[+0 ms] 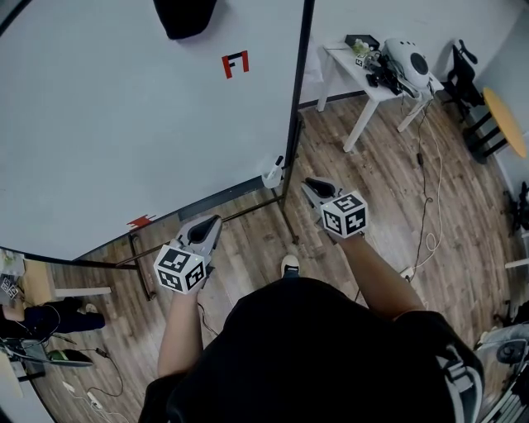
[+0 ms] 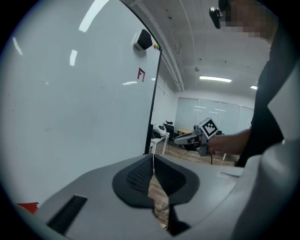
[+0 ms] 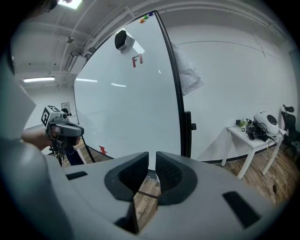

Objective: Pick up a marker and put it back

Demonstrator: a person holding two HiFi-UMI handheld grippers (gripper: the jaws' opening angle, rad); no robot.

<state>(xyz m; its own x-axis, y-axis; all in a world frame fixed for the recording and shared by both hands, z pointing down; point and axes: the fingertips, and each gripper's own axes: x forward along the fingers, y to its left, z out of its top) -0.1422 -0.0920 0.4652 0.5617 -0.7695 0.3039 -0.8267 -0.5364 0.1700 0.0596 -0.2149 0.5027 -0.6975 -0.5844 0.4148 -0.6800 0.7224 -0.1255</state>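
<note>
A dark marker [image 1: 278, 161] sticks up out of a whitish holder [image 1: 272, 175] at the lower right edge of the whiteboard [image 1: 124, 124]. My right gripper [image 1: 310, 183] hovers just right of that holder and a little nearer me. Its jaws stand a narrow gap apart with nothing between them [image 3: 152, 157]. My left gripper [image 1: 213, 221] points at the board's bottom edge further left. Its tips meet with nothing held [image 2: 153, 157]. Each gripper shows in the other's view: the right gripper [image 2: 194, 138] and the left gripper [image 3: 65, 129].
The whiteboard stands on a black frame [image 1: 293, 124] over a wooden floor. It carries a red mark [image 1: 235, 64] and a black object [image 1: 183, 16] near its top. A white table [image 1: 372, 87] with gear stands at the back right. Cables [image 1: 426, 190] trail on the floor.
</note>
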